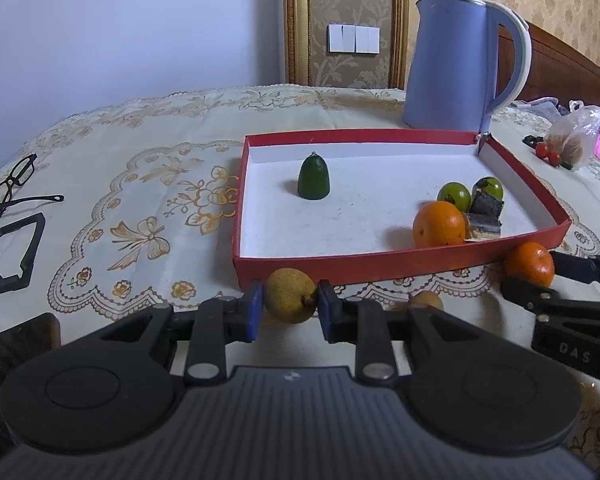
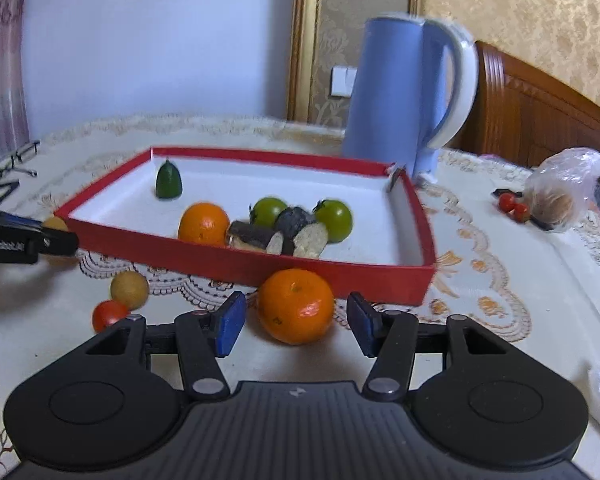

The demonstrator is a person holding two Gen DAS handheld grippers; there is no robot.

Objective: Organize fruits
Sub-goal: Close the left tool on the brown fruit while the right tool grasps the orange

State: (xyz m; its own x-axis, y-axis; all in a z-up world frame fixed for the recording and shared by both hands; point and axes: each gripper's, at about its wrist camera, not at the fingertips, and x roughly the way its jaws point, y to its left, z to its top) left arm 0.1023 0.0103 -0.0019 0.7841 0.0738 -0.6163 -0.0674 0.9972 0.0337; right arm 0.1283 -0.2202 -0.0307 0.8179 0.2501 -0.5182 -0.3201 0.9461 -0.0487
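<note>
My left gripper [image 1: 290,308] is shut on a small yellow-brown fruit [image 1: 290,296] just in front of the red tray's near wall [image 1: 340,268]. My right gripper [image 2: 296,326] stands open around a loose orange [image 2: 296,306] on the cloth, with a gap at each pad. The white-lined tray holds a green cone-shaped fruit [image 1: 314,178], an orange [image 1: 440,224], two green tomatoes [image 1: 454,196] and dark cut pieces [image 1: 484,216]. Another yellow-brown fruit [image 2: 129,289] and a red tomato [image 2: 108,315] lie loose left of the right gripper.
A blue kettle [image 1: 460,60] stands behind the tray. Glasses [image 1: 14,184] and a black frame [image 1: 12,252] lie at the far left. A plastic bag [image 1: 576,136] and small red fruits [image 1: 548,154] sit at the right, with a wooden headboard behind.
</note>
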